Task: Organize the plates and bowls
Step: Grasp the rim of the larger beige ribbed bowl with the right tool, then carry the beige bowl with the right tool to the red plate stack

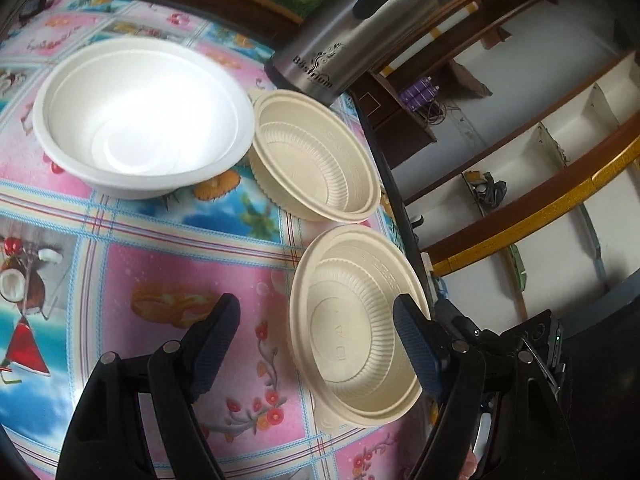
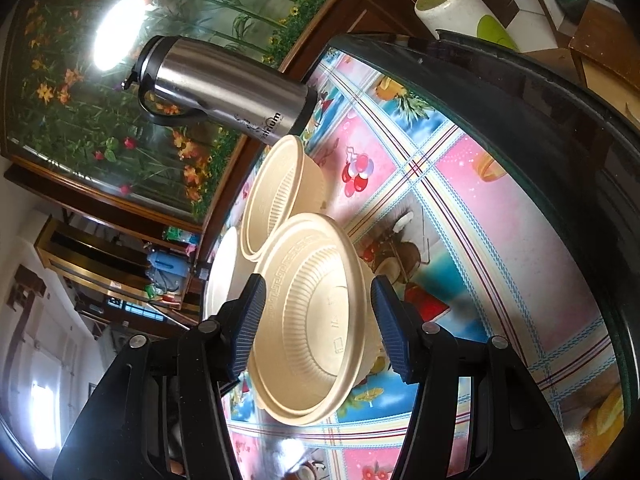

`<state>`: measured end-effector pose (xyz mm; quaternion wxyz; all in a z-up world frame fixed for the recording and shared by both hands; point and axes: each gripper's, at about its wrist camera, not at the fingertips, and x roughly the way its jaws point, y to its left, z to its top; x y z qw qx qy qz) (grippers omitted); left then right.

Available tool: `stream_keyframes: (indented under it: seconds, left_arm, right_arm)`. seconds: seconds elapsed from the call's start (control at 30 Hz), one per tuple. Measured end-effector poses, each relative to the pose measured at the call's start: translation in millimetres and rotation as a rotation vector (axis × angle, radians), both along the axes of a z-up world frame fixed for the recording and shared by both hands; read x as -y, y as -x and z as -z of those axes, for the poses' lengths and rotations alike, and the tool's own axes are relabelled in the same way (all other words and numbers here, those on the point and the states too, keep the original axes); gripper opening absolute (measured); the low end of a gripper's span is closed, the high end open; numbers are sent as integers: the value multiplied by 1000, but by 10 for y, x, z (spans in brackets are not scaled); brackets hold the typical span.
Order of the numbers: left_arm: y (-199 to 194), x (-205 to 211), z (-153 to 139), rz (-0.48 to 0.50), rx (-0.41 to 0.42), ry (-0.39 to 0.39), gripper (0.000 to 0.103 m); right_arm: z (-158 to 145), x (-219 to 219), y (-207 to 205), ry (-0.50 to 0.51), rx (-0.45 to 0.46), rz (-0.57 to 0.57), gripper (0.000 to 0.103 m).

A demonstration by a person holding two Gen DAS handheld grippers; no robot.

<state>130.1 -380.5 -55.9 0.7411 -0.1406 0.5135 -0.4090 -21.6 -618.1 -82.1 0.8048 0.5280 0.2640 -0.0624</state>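
Observation:
A beige ribbed bowl [image 1: 348, 344] sits nearest, by the table's right edge. My left gripper [image 1: 316, 302] is open around it. Its left finger [image 1: 216, 340] is over bare cloth and its right finger [image 1: 416, 348] is at the bowl's right rim. In the right wrist view the same beige bowl [image 2: 312, 340] fills the gap of my rolled right gripper [image 2: 318, 280]. One pad lies on its rim and the other against its outer wall. A second beige bowl [image 1: 316, 160] [image 2: 276, 196] stands behind it. A large white bowl [image 1: 140, 112] [image 2: 222, 276] stands farther left.
A steel thermos jug [image 1: 340, 44] [image 2: 224, 88] stands at the back near the second beige bowl. The table has a patterned pink and blue cloth [image 1: 160, 264] and a dark rounded edge [image 1: 400, 200] [image 2: 520, 92]. Black hardware [image 1: 536, 340] shows just past that edge.

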Motion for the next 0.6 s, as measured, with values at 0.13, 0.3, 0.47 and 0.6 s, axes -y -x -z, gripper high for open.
stream_keyframes:
  seconds: [0.13,0.3,0.47,0.6]
  left_arm:
    - [8,34,15,8,14,-21,60]
    - [17,48,100,29,-4,-36,39]
    - [47,42,91,31,14,-39,27]
    - [77,34,40,14,77,-80,16]
  right_arm:
    - [37,13,-4,-9,-12,10,55]
    - [32,15,8,-5,-13,21,54]
    - [47,11,-2,4,-27,23,43]
    - [56,-1,-25,39,-61,29,26]
